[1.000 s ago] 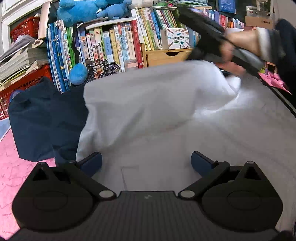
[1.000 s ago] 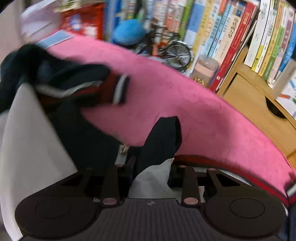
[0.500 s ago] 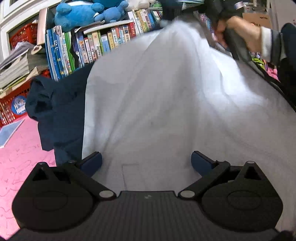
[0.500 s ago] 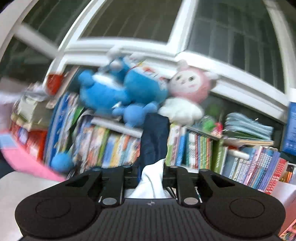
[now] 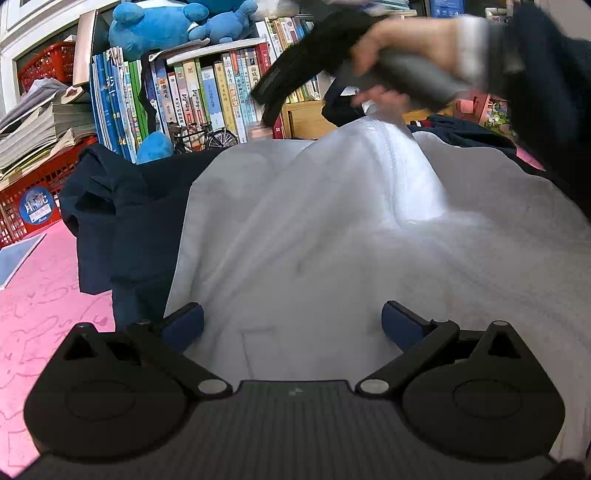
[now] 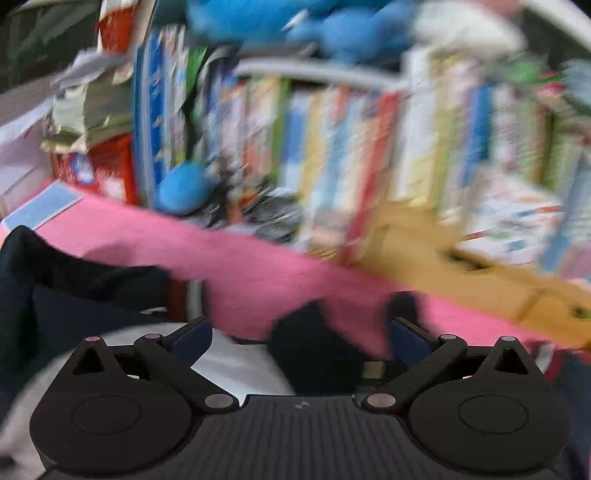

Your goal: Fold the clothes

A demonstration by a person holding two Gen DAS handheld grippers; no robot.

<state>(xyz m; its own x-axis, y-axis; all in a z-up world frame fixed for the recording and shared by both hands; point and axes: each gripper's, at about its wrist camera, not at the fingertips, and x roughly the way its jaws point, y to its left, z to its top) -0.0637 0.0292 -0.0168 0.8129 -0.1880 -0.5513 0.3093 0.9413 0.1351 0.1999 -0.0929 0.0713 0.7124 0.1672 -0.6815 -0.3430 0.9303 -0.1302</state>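
Observation:
A white garment with navy sleeves lies spread on the pink table cover. One navy sleeve hangs at its left. My left gripper is open, low over the white cloth near its near edge. My right gripper is open; the view is blurred, with white and navy cloth just below and between its fingers. In the left wrist view the right gripper's body and the hand holding it are above the garment's far edge, where the cloth rises in a ridge.
A bookshelf full of books stands behind the table, with blue plush toys on top, a small model bicycle and a wooden drawer box. Red baskets and stacked papers stand at the left.
My right gripper has opened and let go of the cloth it held, and swung down from the raised position. The lifted white garment has dropped back onto the table. My left gripper has stayed open.

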